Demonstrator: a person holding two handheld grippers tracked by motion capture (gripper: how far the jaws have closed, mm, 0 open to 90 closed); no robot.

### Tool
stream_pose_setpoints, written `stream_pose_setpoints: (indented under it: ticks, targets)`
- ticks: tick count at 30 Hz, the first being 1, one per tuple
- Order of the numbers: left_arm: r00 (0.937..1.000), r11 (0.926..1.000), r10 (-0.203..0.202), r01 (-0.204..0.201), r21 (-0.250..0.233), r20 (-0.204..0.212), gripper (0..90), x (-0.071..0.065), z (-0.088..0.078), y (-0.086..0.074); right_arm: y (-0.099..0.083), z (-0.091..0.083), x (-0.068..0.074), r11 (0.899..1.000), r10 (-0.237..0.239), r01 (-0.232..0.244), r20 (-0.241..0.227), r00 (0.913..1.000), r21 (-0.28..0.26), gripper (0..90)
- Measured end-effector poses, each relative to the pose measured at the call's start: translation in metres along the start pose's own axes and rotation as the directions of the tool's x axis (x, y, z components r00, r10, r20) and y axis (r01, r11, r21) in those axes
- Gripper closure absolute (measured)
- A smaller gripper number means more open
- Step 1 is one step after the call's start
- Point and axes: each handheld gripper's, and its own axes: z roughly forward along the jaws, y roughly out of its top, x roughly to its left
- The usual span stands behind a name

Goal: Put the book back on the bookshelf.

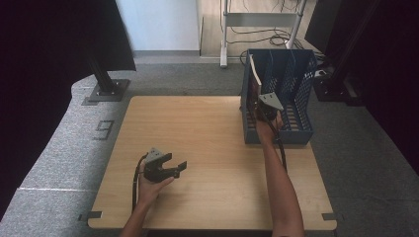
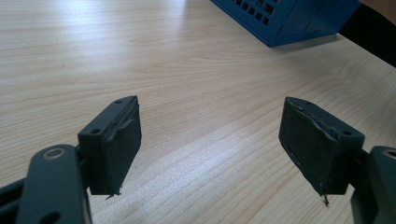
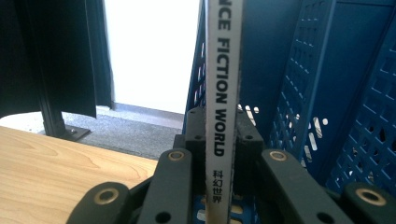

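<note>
Clamping the thin magazine with the white spine (image 3: pixel 223 88), my right gripper (image 3: pixel 224 140) has its two black jaws pressed flat against either side of it, and the black lettering "FICTION WORLD" runs down the spine between them, with a few small characters printed below. That magazine stands upright on its edge in the leftmost slot of the blue perforated plastic file rack (image 1: pixel 301 84), close against the rack's left wall, with its pale top edge (image 1: pixel 254 69) rising above the rim in the high view. In that same view my right gripper (image 1: pixel 269 106) sits at the rack's near end, reaching in from the front, with my forearm stretched out across the light wooden table (image 1: pixel 207 138). The rack itself stands on the table's far right corner. My left gripper (image 1: pixel 170 168) rests low over the near left part of the tabletop, well apart from the rack, held in my left hand (image 1: pixel 150 187). Its jaws stand wide apart with nothing but bare wood grain between the pads (image 2: pixel 114 144), and a corner of the blue rack shows farther off beyond them in the left gripper view.
</note>
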Motion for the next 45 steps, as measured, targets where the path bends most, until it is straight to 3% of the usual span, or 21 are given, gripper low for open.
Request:
stream_pose_setpoints:
  ticks: [11,19,32,45]
  targets:
    - [1.0000,1.0000,0.002,-0.002,0.003,0.000,21.2,-0.001,0.000,0.000,0.005,0.003,0.003,0.999,-0.026,0.026,-0.004,0.9997,0.031,76.3]
    - [1.0000,1.0000,0.006,-0.006,0.003,0.005,21.0,-0.003,0.001,0.000,0.004,-0.002,0.004,0.999,-0.023,0.024,-0.031,0.9992,0.037,61.0]
    - [0.9999,0.9999,0.011,-0.011,0.004,0.011,20.8,-0.006,0.001,0.000,0.011,-0.017,0.001,0.999,-0.012,0.014,-0.052,0.9986,0.032,46.9]
    - [0.9999,1.0000,0.009,-0.009,0.003,0.010,20.9,-0.006,-0.001,0.000,0.019,-0.030,0.008,0.999,-0.026,0.029,-0.094,0.9952,0.035,44.8]
